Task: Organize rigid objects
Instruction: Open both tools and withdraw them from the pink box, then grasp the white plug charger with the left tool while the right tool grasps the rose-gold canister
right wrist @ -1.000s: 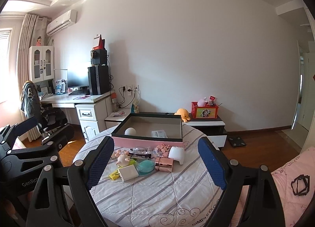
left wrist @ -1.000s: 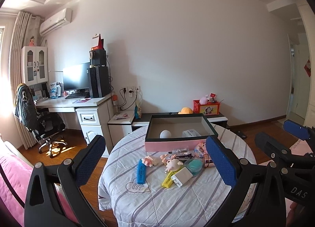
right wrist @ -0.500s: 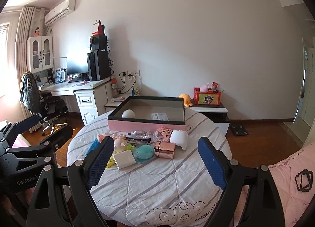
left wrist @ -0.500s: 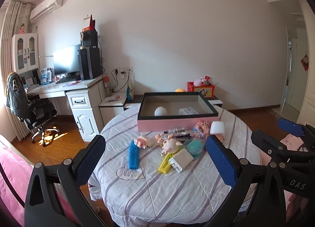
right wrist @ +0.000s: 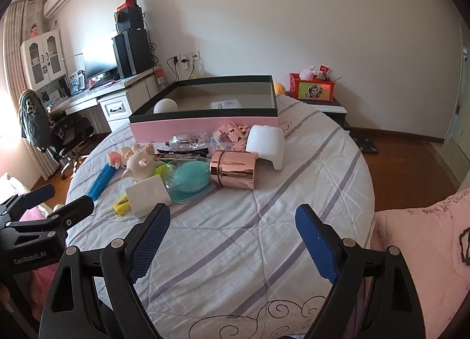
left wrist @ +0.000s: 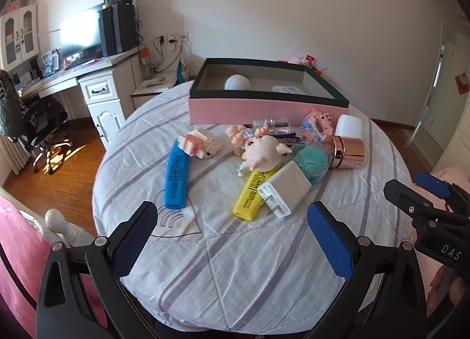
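A round table [left wrist: 264, 265] under a striped cloth fills the middle of both views. At its far edge, in the upper centre of each frame, a pink box [left wrist: 264, 110] with a dark rim is set open-topped, likely as the bin for the loose items; a white egg-shaped thing [left wrist: 237, 83] and a flat packet [right wrist: 225, 104] are already inside.

The clutter is heaped just in front of the box, in the centre of the frames, within reach of both tools. In the left view a blue marker [left wrist: 176, 174] lies apart at centre left, its far end touching a small brick model [left wrist: 199, 142]. A yellow marker [left wrist: 252, 192] is partly covered by a white charger [left wrist: 285, 189], which leans on a teal dish [left wrist: 311, 159]. A pig figure [left wrist: 261, 154] sits on top of the heap. To the right a rose-gold cylinder [right wrist: 235, 170] lies on its side, touching a white block [right wrist: 267, 145].

The left gripper [left wrist: 232, 239] is held at the lower edge of its frame with jaws wide and nothing between them, above bare cloth near the two markers. The right gripper [right wrist: 232, 239] is likewise spread wide and empty, low in its frame, short of the charger and cylinder. Both are judged to be approaching for a first pick; no item is yet touched.
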Available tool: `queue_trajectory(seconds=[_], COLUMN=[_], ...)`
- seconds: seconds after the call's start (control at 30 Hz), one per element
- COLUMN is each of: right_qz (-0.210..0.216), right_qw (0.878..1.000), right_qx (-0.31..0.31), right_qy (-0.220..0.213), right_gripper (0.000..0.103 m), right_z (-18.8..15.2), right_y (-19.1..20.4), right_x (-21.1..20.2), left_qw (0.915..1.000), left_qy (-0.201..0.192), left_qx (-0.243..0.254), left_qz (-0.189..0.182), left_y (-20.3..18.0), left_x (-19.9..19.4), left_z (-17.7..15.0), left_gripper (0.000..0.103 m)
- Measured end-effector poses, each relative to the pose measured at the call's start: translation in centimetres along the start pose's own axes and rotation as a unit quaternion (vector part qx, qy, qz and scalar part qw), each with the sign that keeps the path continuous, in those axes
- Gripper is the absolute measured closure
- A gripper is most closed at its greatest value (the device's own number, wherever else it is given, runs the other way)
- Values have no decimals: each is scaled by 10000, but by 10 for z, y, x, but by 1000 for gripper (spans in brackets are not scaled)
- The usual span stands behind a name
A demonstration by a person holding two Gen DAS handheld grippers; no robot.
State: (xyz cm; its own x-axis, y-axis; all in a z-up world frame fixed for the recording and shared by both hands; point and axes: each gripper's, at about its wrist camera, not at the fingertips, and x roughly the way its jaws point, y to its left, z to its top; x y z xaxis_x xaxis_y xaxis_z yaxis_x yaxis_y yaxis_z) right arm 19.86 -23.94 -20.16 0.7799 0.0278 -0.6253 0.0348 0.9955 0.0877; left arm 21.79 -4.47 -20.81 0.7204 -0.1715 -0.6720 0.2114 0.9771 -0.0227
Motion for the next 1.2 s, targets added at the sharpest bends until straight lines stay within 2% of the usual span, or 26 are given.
queue_trajectory(seconds=[0.2,0.37,0.47,0.57,0.73,0.97,1.2], right_qz=[-89,-121,-144,-153,-10,488,503], right_qw=[9997,9989,9985,9982,9979,9956,9945], right_qx=[161,323,380,398,477,508,690], right_qy=[178,311,362,411,447,613,611], right_gripper=[15,15,15,15,15,15,15], right_z=[0,1,4,8,16,25,39], right_y=[-23,-41,-48,-54,-60,-41,-28], right_x=[22,41,50,59,68,90,108], left_qw=[9983,9952,9929,9911,9914,9946,9946], left_qy=[288,119,99,246,176,266,202], left_qx=[500,917,1135,1305,1297,910,669], left_qz=[57,311,348,130,9,-429,-764], left_y=[-27,-43,-51,-57,-56,-35,-20], left_x=[37,53,60,70,68,59,48], left_z=[-5,1,4,4,11,13,15], left_gripper=[0,0,13,34,56,60,60])
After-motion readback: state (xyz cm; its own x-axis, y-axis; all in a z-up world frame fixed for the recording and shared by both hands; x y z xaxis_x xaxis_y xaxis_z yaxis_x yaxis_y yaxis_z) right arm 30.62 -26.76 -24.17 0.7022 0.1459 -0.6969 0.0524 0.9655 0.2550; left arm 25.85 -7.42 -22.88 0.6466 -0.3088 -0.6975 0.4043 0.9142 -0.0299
